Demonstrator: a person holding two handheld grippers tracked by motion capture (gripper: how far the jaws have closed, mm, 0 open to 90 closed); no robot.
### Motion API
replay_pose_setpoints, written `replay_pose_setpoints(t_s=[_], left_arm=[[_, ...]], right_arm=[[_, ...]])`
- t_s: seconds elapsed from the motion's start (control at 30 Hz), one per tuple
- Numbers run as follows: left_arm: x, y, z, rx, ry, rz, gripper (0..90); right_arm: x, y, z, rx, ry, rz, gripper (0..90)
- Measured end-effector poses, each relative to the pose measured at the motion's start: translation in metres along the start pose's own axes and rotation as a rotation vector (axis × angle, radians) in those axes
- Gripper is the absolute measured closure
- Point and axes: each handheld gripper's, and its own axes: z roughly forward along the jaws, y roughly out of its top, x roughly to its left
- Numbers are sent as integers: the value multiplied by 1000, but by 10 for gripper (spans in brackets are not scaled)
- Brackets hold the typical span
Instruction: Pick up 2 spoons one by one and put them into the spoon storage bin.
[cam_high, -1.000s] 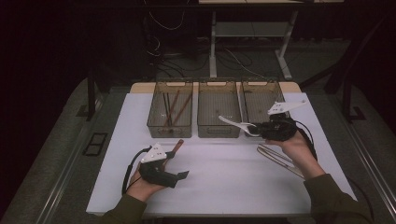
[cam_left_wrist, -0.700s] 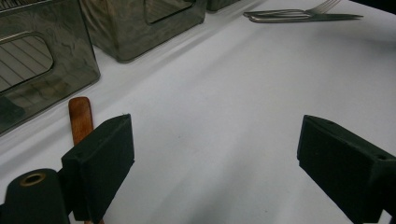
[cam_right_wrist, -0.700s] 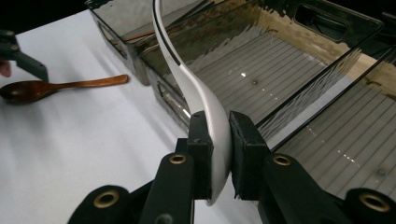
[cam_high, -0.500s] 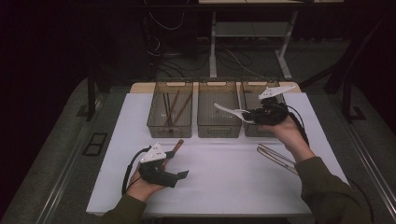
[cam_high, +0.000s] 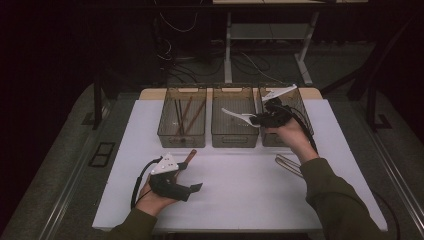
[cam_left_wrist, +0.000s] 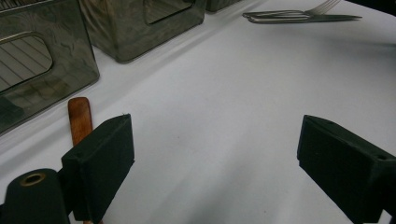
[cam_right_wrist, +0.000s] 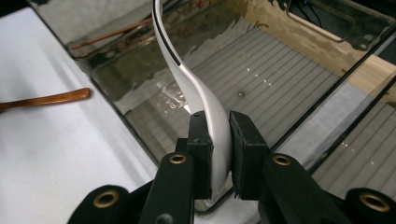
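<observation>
Gripping a white spoon (cam_right_wrist: 198, 88) over the middle bin (cam_high: 235, 139), right tool (cam_right_wrist: 219, 154) clamped, left tool (cam_left_wrist: 215, 168) wide

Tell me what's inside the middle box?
The middle box looks empty: the right gripper view shows just its ribbed floor. The right tongs hold a white spoon above it, not yet in. The spoon and tongs hide a small bit of the floor.

three bins (cam_high: 235, 125) sit side by side behind the wooden stick (cam_high: 190, 156), with cutlery (cam_high: 287, 163) lying to its right.
</observation>
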Motion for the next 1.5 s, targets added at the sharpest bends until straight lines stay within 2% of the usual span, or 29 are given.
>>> replay_pose_setpoints(t_s=[0.13, 0.33, 0.43, 0.57, 0.63, 0.8, 0.93, 1.03, 1.1, 1.3, 1.5], left_arm=[[0, 0, 0, -5, 2, -3, 102], [0, 0, 0, -3, -1, -1, 101], [0, 0, 0, -5, 0, -2, 102], [0, 0, -1, -7, 2, -3, 102], [0, 0, -1, -6, 1, -2, 102], [0, 0, -1, -10, 3, -4, 102], [0, 0, -2, -13, 3, -1, 102], [0, 0, -2, -11, 3, -2, 102], [-1, 1, -1, -12, 5, -3, 102], [0, 1, -2, -12, 5, -3, 102], [-1, 1, -2, -12, 6, -1, 102]], right_arm=[[-1, 3, 10, 1, -7, 10, 793], [0, 1, 24, 42, -12, 14, 791], [0, 1, 27, 38, -13, 22, 786], [1, 0, 28, 21, -8, 30, 675], [2, 0, 25, 2, -7, 40, 604], [4, -1, 12, -67, 28, 59, 471], [8, -9, 0, -116, 45, 71, 362], [13, -17, -8, -134, 9, 69, 264], [17, -21, -13, -144, -21, 52, 208], [28, -38, -30, -196, -7, 54, 164], [44, -68, -39, -189, 12, 25, 143]])
